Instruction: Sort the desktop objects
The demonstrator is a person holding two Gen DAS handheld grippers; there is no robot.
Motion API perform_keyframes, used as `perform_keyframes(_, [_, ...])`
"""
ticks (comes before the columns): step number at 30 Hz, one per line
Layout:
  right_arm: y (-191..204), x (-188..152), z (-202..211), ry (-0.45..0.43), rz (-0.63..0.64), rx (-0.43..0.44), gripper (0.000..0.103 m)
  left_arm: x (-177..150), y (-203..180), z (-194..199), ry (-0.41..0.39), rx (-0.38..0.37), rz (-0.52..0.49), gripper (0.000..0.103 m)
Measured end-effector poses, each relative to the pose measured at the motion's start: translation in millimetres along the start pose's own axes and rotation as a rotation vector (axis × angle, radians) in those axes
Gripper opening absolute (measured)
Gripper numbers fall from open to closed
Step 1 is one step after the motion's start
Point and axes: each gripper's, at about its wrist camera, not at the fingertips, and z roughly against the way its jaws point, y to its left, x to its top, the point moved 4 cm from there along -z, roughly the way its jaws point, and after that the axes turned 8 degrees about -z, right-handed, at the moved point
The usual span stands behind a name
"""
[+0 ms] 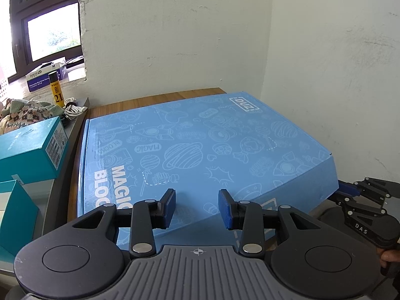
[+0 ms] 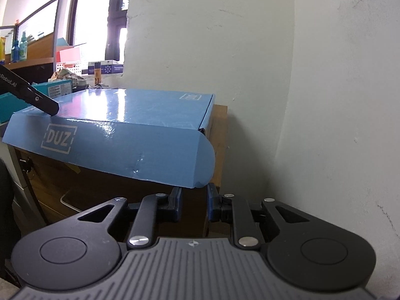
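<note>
A big blue box [image 1: 200,150] takes up most of the wooden cabinet top [image 1: 140,100] in the corner of the room, its near edge hanging out past the cabinet's front. Its lid is glossy and printed all over with pale line drawings of planets and rockets, with "MAGIC BLOCKS" in white toward the left and a "DUZ" badge at the far right corner and on the front flap. The box lies flat, lid shut, and its right-hand side runs from near to far.

The left gripper [image 1: 197,207] hovers over the near part of the lid with its jaws standing wide and nothing between them. The right gripper [image 2: 194,203] sits lower, just under the box's near right corner, jaws parted more narrowly and also empty; whether the pads touch the cardboard I cannot tell. I'd judge the right one the better placed to take that overhanging corner, while the left is above the lid.

To the left, on a lower grey surface, rest two teal boxes [image 1: 32,147], with a yellow can [image 1: 55,88] and a coil of white cable [image 1: 73,110] further back near the window.
</note>
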Motion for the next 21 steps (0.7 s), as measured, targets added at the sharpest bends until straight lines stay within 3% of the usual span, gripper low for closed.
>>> perform_keyframes(6, [0.7,1.5,1.9,-0.02,0.015,0.003,0.022,-0.5,-0.7,0.1,-0.004,0.001,-0.005,0.04])
perform_keyframes(14, [1.1,18.3,21.2,-0.022,-0.01,0.036,0.013,-1.5,-1.6,0.3,-0.009,0.005,-0.01,0.04])
perform_keyframes(21, [-2.1,12.6,20.3,-0.001,-0.015,0.036,0.013,-2.3,-2.4,0.8,-0.015,0.009,-0.014,0.04])
